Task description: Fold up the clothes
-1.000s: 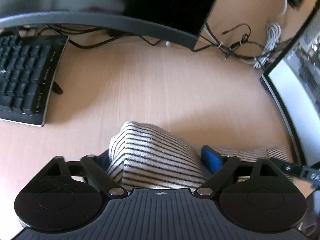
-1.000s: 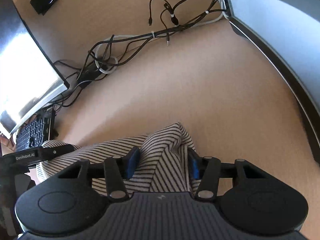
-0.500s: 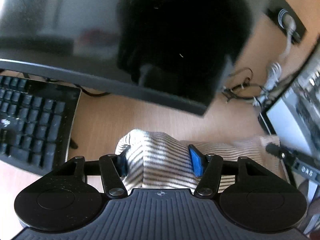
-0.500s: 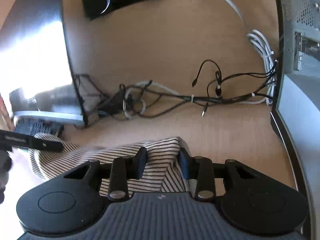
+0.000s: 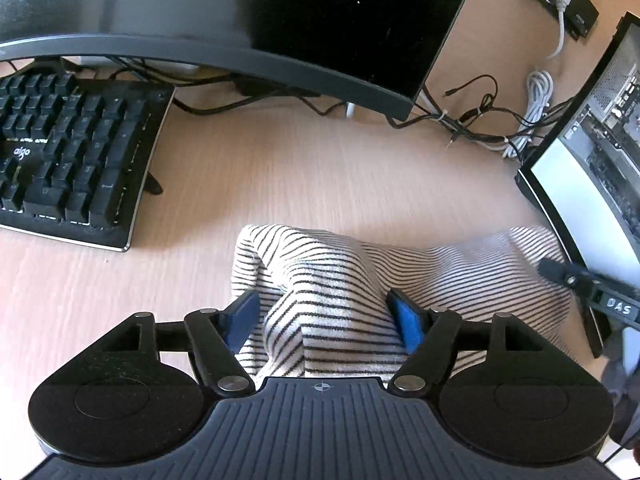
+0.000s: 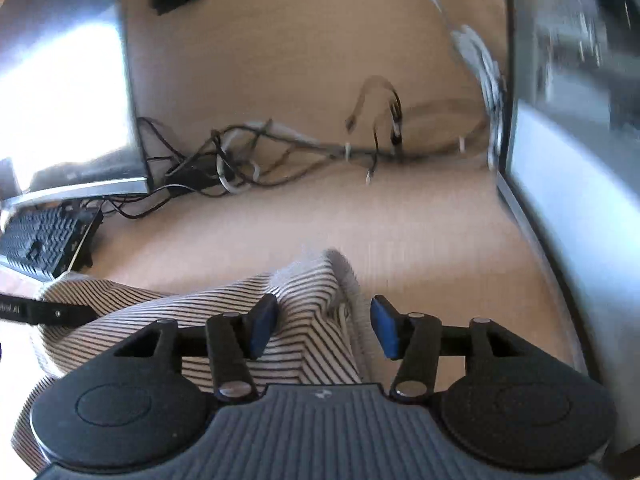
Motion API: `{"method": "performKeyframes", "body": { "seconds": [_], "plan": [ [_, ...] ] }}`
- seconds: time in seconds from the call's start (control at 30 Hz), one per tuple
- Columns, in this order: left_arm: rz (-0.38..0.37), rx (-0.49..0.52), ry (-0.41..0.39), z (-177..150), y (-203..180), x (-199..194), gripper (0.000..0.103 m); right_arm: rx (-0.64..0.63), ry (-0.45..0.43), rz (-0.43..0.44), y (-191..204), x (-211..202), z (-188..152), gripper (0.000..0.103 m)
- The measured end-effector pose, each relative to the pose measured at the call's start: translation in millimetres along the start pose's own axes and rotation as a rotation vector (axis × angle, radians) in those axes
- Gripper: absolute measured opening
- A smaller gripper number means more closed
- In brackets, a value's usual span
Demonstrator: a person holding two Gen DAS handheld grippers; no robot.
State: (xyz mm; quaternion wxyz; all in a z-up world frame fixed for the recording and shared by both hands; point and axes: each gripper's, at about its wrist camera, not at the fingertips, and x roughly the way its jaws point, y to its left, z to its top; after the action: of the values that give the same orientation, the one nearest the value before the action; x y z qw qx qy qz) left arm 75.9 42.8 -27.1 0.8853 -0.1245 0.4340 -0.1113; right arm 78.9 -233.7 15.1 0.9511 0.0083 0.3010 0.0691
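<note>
Striped cream-and-black garment [image 5: 360, 280] bunched on pale wooden desk [image 5: 320, 176], long axis running left to right, left gripper [image 5: 326, 316] clamped on its left fold, right gripper [image 6: 324, 328] jaws apart around its right end, "aigo" on black keyboard [image 5: 68, 160] far left.

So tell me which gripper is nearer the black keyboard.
Left. The left gripper holds the striped garment just right of the keyboard. The right gripper is farther over, with the garment's whole width between it and the keyboard.
</note>
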Motion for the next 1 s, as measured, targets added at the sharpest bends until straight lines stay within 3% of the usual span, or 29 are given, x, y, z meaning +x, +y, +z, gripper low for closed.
{"method": "performKeyframes", "body": {
  "seconds": [0.13, 0.2, 0.27, 0.4, 0.5, 0.6, 0.7, 0.83, 1.0],
  "plan": [
    [0.0, 0.005, 0.009, 2, 0, 0, 0.078, -0.139, -0.047, 0.068, 30, -17, 11, 0.05],
    [0.008, 0.01, 0.009, 3, 0, -3, 0.082, -0.159, 0.01, 0.115, 36, -6, 5, 0.05],
    [0.017, 0.013, 0.002, 7, 0, -8, 0.082, -0.134, 0.052, 0.128, 34, 7, -6, 0.05],
    [0.033, 0.034, -0.049, 17, -4, -31, 0.085, -0.071, 0.045, 0.148, 21, 12, -12, 0.051],
    [-0.004, 0.068, -0.115, 26, -15, -55, 0.093, -0.072, 0.043, 0.155, 18, 12, -13, 0.052],
    [-0.062, 0.108, -0.157, 31, -32, -66, 0.094, -0.067, 0.041, 0.151, 20, 12, -15, 0.052],
    [-0.098, 0.108, -0.111, 26, -40, -51, 0.094, -0.065, 0.038, 0.147, 23, 11, -14, 0.052],
    [-0.076, 0.082, 0.0, 10, -34, -17, 0.094, -0.058, 0.037, 0.149, 21, 6, -14, 0.052],
    [-0.09, 0.053, 0.033, 4, -24, -8, 0.094, -0.064, 0.015, 0.09, 21, -8, 1, 0.053]
  ]
}}
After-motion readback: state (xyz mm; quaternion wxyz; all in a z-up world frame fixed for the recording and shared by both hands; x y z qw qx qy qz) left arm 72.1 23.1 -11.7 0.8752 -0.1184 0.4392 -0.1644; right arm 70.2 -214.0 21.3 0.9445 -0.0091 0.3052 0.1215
